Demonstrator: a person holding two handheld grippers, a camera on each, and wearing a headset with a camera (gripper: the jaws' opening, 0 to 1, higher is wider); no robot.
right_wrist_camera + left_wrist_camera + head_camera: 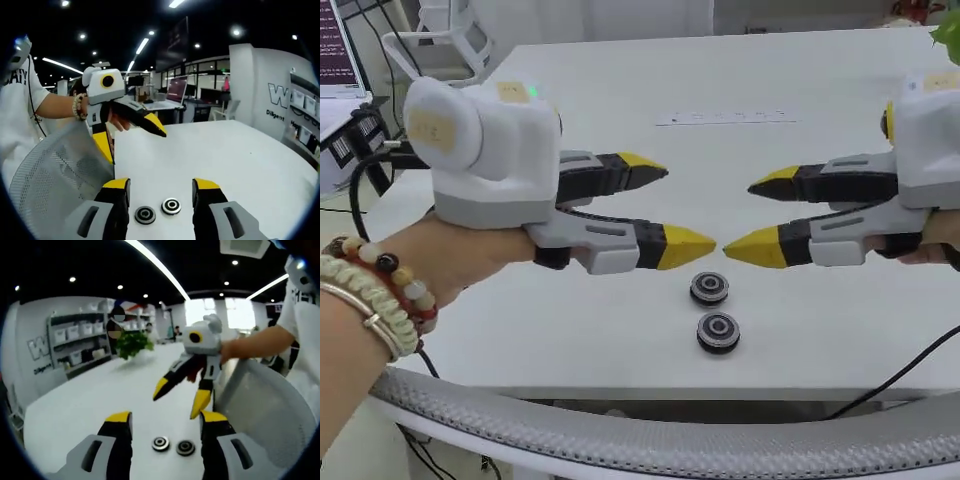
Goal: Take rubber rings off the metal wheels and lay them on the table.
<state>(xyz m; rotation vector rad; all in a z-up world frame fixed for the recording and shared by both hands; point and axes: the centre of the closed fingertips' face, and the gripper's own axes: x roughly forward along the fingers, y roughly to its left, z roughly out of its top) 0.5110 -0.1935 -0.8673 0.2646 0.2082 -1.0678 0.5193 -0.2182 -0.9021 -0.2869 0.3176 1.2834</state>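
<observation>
Nearby: chair back (670, 440), grey mesh, curved.
Wheels: near wheel (718, 332) and far wheel (709, 288), lying flat on the bench (620, 90) by its front edge, just apart. Both are small metal discs with black rubber rings (701, 333) still on.
Left tongs (690, 208): wide, empty, above the wheels; yellow wedge tips, hard plastic.
Right tongs (738, 218): wide, empty, opposite, tips near but apart.
Risk: the white top looks smooth, so a pinched wheel may skid into its neighbour or off the edge; a snug ring may snap back.
</observation>
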